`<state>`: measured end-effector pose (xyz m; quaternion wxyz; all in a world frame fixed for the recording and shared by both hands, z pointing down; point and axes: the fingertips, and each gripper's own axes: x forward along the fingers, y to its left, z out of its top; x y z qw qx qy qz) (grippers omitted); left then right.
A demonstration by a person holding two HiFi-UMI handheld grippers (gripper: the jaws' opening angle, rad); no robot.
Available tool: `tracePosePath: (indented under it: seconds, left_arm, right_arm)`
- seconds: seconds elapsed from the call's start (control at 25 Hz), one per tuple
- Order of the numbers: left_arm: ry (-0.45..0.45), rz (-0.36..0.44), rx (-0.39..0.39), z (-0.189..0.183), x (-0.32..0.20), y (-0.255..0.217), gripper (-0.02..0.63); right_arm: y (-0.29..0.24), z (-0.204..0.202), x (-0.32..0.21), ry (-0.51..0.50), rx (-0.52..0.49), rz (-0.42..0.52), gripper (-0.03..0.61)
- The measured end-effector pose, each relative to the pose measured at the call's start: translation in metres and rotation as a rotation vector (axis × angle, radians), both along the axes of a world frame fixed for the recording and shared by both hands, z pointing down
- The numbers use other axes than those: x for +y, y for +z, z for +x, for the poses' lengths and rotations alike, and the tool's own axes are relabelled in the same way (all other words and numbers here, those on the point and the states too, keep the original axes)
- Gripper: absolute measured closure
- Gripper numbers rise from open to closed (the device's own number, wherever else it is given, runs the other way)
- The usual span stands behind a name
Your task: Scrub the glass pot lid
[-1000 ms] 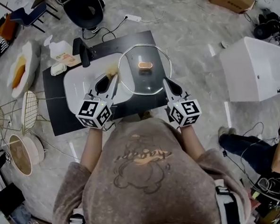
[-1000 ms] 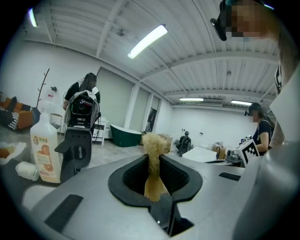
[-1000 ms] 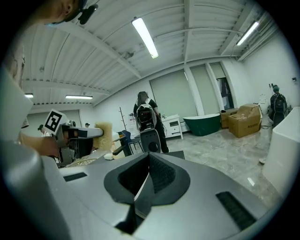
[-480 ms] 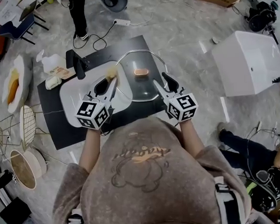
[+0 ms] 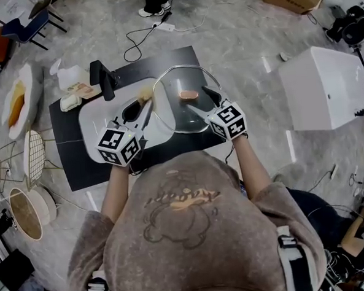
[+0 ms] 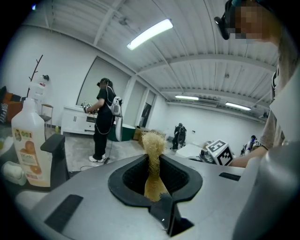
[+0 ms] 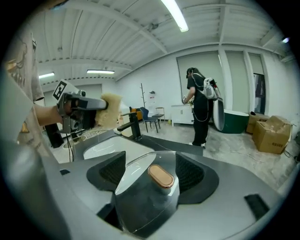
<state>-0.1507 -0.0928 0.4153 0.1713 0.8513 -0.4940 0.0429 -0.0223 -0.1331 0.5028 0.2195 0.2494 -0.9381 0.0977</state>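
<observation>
Slippage is risked: round glass pot lid [image 5: 175, 114] lies loose between just-opened right gripper [image 5: 199, 100] jaws, tan fibre scrubber [image 6: 151, 157] clenched by left gripper [image 5: 140, 108]

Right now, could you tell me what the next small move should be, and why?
Probably close the right gripper on the glass lid: its fingers have just been opening and stand apart around the rim without pressing it, while the left gripper pinches the scrubber.
</observation>
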Motion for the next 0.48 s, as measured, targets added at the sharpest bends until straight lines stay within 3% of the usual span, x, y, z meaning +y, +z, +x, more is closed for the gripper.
tracePosePath:
  seconds: [0.48]
  left_arm:
    - [-0.029, -0.031, -0.014, -0.021, 0.0, 0.007, 0.549]
  right_arm:
    - [0.087, -0.019, -0.028, -0.157, 0.255, -0.02, 0.309]
